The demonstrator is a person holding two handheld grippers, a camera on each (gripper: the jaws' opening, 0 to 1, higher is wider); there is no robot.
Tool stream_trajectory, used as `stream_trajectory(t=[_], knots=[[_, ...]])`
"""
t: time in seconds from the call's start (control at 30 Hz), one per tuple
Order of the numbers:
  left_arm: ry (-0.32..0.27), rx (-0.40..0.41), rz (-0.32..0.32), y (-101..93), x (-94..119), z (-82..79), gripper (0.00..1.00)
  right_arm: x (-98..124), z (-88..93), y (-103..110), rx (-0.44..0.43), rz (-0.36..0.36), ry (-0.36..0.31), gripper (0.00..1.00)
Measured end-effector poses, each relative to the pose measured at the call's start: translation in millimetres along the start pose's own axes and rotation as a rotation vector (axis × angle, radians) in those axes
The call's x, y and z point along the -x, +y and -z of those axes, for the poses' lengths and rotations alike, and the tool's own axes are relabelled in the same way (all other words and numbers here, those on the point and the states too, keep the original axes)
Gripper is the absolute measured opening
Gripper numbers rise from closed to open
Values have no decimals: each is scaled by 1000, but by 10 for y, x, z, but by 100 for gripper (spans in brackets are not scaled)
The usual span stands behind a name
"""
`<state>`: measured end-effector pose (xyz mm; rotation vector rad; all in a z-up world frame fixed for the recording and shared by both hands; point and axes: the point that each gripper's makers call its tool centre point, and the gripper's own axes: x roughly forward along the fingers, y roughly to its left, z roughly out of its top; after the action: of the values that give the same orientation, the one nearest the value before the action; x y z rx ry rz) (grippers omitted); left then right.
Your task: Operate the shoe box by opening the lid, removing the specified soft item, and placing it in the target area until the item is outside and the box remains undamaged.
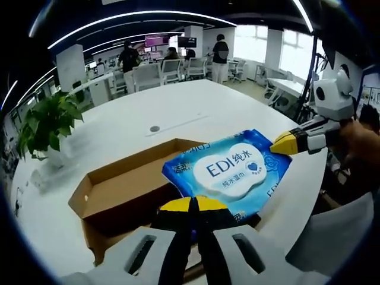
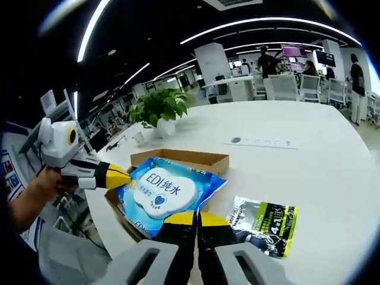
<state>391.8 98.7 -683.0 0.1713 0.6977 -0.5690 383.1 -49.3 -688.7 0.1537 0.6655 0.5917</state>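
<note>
A blue wet-wipes pack (image 1: 231, 172) with a white label hangs over the open brown shoe box (image 1: 113, 193) on the white table. In the left gripper view my left gripper (image 1: 193, 206) is shut on the pack's near edge, yellow tips together. My right gripper (image 1: 284, 143) comes in from the right, pinched on the pack's far corner. In the right gripper view the pack (image 2: 163, 193) lies just beyond my right gripper (image 2: 196, 218), which is shut on its edge. The left gripper (image 2: 120, 176) holds the opposite end there. The box (image 2: 190, 159) shows behind and under the pack.
A black and green packet (image 2: 264, 222) lies on the table (image 2: 309, 166) right of the box. A potted plant (image 1: 47, 122) stands near the table's edge beyond the box. A person's hand (image 2: 38, 187) holds the left gripper. Chairs, desks and people are far behind.
</note>
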Motion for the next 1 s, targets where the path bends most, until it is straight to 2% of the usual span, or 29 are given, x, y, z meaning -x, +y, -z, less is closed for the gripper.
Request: stream_trajectory(t=[0.57, 0.73, 1.0], knots=[[-30, -5, 33, -306, -158, -180, 0, 226, -13, -285, -27, 27, -16, 0], [-42, 15, 40, -400, -194, -240, 0, 280, -10, -355, -43, 35, -21, 0], [-50, -2, 53, -521, -287, -336, 0, 369, -15, -482, -67, 49, -33, 0]])
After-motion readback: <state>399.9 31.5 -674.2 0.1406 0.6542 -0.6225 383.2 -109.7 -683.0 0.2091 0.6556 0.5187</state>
